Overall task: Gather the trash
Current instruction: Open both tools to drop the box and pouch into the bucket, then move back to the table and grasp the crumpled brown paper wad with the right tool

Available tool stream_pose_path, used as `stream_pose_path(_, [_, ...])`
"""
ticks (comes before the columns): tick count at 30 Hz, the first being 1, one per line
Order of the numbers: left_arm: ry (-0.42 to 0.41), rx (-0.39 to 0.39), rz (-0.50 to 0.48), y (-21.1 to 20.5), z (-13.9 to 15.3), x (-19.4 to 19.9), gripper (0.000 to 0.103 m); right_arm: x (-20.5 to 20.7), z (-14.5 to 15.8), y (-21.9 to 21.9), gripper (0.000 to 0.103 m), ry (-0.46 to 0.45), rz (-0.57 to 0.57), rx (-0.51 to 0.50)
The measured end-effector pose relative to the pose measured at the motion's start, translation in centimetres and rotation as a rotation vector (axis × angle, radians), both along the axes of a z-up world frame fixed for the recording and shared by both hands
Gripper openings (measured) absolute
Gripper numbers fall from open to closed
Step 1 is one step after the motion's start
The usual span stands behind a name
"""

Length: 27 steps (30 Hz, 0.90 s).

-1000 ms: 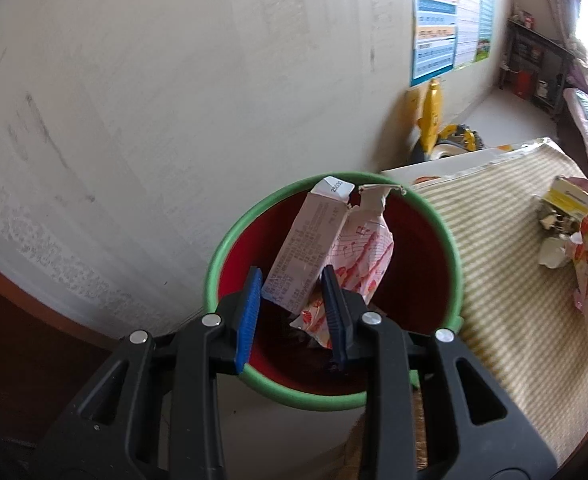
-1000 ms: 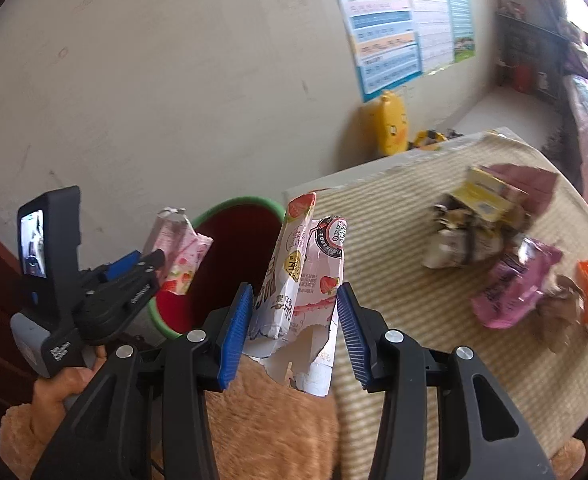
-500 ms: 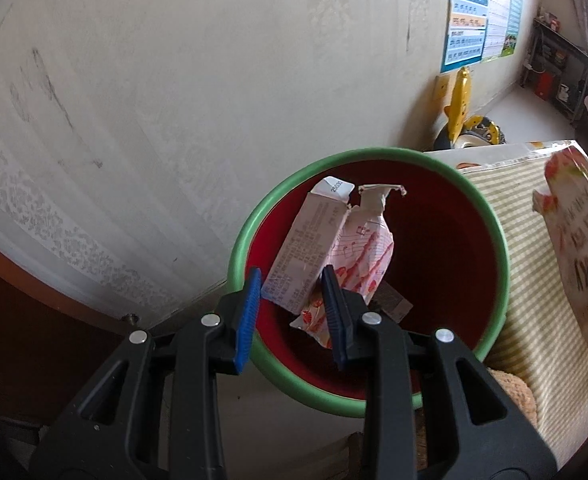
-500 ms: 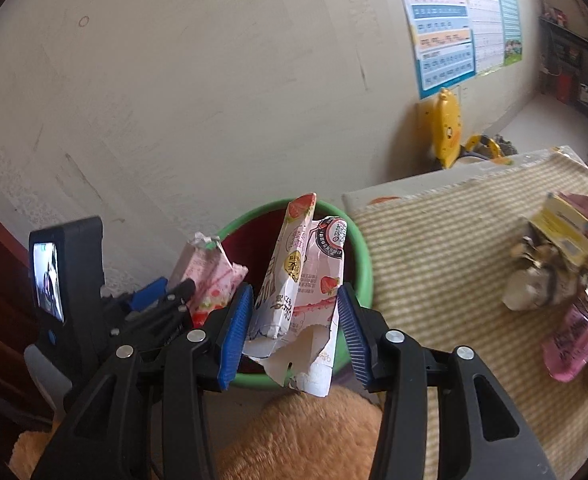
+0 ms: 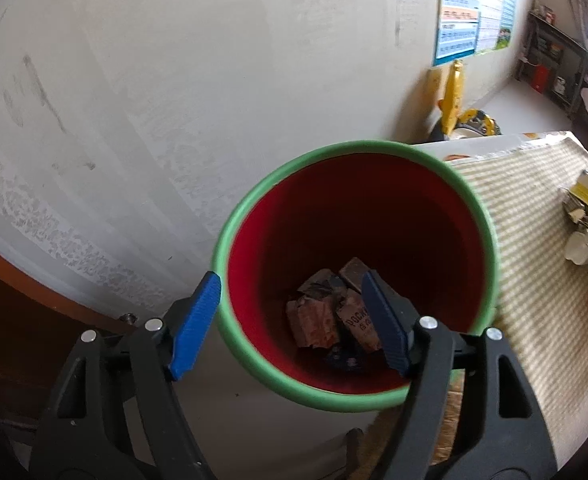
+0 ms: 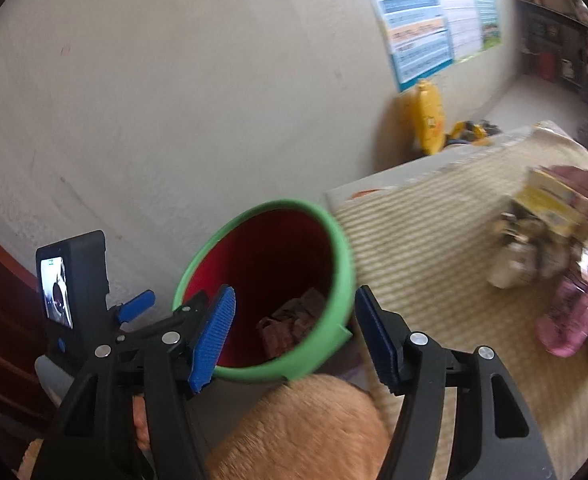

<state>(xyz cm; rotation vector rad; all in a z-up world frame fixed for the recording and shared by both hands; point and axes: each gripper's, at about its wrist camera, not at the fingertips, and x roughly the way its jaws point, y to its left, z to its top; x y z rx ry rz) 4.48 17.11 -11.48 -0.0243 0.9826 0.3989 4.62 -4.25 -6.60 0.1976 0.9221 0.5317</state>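
A red bin with a green rim (image 5: 254, 208) stands beside the bed; it also shows in the right wrist view (image 6: 342, 256). Crumpled cartons and wrappers (image 5: 326, 312) lie at its bottom, also seen in the right wrist view (image 6: 294, 316). My left gripper (image 5: 290, 320) is open and empty above the bin's near rim. My right gripper (image 6: 294, 336) is open and empty just above the bin. More trash lies on the woven mat: a yellow-and-white carton (image 5: 586, 208) and a pink wrapper (image 6: 570, 316).
The woven mat (image 6: 434, 248) covers the bed to the right of the bin. A white wall (image 5: 174, 80) stands behind the bin. A yellow toy (image 6: 430, 116) leans on the wall. An orange fuzzy sleeve (image 6: 306, 428) lies below my right gripper.
Both grippers have opened and let go of their pink cartons, which have dropped into the bin. The left gripper has moved closer over the bin.
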Motion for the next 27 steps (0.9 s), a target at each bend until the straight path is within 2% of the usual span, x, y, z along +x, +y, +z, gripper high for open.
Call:
stream_pose_path(6, [-0.032,-0.016,-0.059,-3.9,2.0,-0.2,0.074,-2.3,0.6,-6.5,0.068,-0.033,-0.107,-0.026])
stream_pose_path(13, [-0.068,-0.008,-0.143,-9.2,3.8,-0.6,0.077,-3.6,-1.1,-14.2,0.069,-0.015,-0.261,-0.076])
stream_pose_path(21, [-0.032,0.009,-0.233,-13.9,3.3,-0.6,0.077,-2.3,-5.0,-22.8,0.069,0.054,-0.495,-0.094])
stream_pose_path(25, [-0.015,0.014,-0.254,-15.3,2.7,0.0,0.077,-0.2,-6.0,-24.7,0.07,0.064,-0.55,-0.108])
stream_pose_path(27, [-0.007,0.007,-0.274,-16.1,2.4,0.8,0.077,1.2,-6.8,-25.2,0.075,0.074,-0.566,-0.126])
